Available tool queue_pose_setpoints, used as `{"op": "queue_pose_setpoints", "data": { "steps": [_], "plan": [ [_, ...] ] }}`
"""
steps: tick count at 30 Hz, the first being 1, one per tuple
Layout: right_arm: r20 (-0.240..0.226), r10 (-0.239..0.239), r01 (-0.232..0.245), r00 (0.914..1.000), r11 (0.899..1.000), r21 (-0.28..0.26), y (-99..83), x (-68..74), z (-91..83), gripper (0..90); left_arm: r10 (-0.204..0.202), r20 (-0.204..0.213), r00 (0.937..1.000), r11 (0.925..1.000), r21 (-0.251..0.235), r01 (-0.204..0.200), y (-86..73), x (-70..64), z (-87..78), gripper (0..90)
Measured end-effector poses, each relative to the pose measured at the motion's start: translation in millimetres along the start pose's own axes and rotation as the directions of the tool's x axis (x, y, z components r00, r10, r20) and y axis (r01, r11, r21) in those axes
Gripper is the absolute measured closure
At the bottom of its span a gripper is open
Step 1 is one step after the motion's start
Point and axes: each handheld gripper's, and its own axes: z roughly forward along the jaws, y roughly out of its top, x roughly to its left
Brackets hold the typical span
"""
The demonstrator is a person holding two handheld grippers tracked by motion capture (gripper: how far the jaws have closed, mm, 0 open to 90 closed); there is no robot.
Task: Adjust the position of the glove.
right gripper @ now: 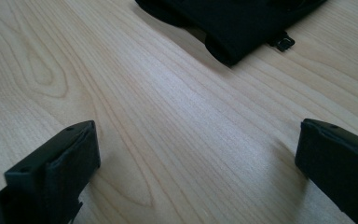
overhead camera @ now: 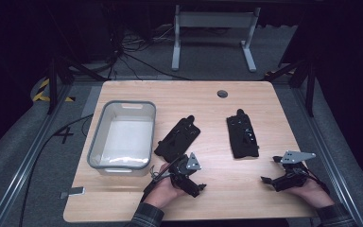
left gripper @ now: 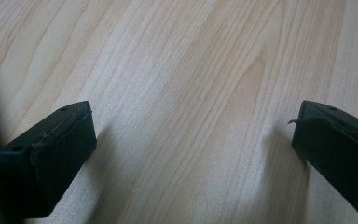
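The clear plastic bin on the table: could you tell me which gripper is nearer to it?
Left. The left gripper sits just right of the bin's near corner; the right gripper rests far across the table, beyond both black pouches.

A wooden table (overhead camera: 227, 189) lies under both grippers. Ahead and left of the left gripper (overhead camera: 196, 187) sits a grey bin (overhead camera: 122, 103). Just ahead of that gripper lies a black pouch (overhead camera: 177, 137). A second pouch (overhead camera: 242, 137) lies ahead and left of the right gripper (overhead camera: 270, 170). Farther off, near the far edge, is a round grommet (overhead camera: 222, 93).
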Motion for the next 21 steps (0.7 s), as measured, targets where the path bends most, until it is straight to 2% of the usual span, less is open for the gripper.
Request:
{"op": "queue_pose_setpoints", "data": {
  "steps": [4, 8, 10, 16, 18, 19, 21],
  "plan": [
    [-0.003, -0.001, 0.001, 1.0000, 1.000, 0.000, 0.1, -0.1, -0.1, 0.8, -0.002, -0.001, 1.0000, 1.0000, 0.000, 0.002, 0.1, -0.2, 0.1, 0.0],
    [-0.006, -0.005, 0.005, 1.0000, 1.000, 0.011, 4.4, -0.8, -3.8, 17.3, -0.003, -0.003, 1.0000, 1.0000, 0.000, 0.003, 0.1, -0.2, 0.1, 0.0],
    [-0.007, 0.005, -0.005, 1.0000, 1.000, 0.014, 6.7, -1.9, -4.5, 19.3, -0.003, -0.002, 1.0000, 1.0000, 0.000, 0.003, 0.2, -0.2, 0.1, 0.0],
    [-0.007, -0.010, 0.010, 0.9999, 1.000, 0.002, 15.2, -3.9, -2.9, 32.6, -0.007, -0.006, 1.0000, 1.0000, -0.001, 0.007, 0.4, -0.6, 0.4, 0.0],
    [-0.015, -0.025, 0.024, 0.9996, 1.000, -0.010, 20.2, -4.6, -2.6, 42.3, -0.007, -0.006, 1.0000, 1.0000, 0.000, 0.007, 0.4, -0.6, 0.3, 0.0],
    [-0.015, -0.025, 0.024, 0.9996, 1.000, -0.010, 20.2, -4.6, -2.6, 42.3, -0.007, -0.006, 1.0000, 1.0000, 0.000, 0.007, 0.4, -0.6, 0.3, 0.0],
    [-0.026, -0.035, 0.034, 0.9991, 0.999, -0.023, 26.7, -5.7, -2.3, 52.0, -0.006, -0.006, 1.0000, 1.0000, 0.000, 0.006, 0.4, -0.6, 0.3, 0.0]
  ]
}}
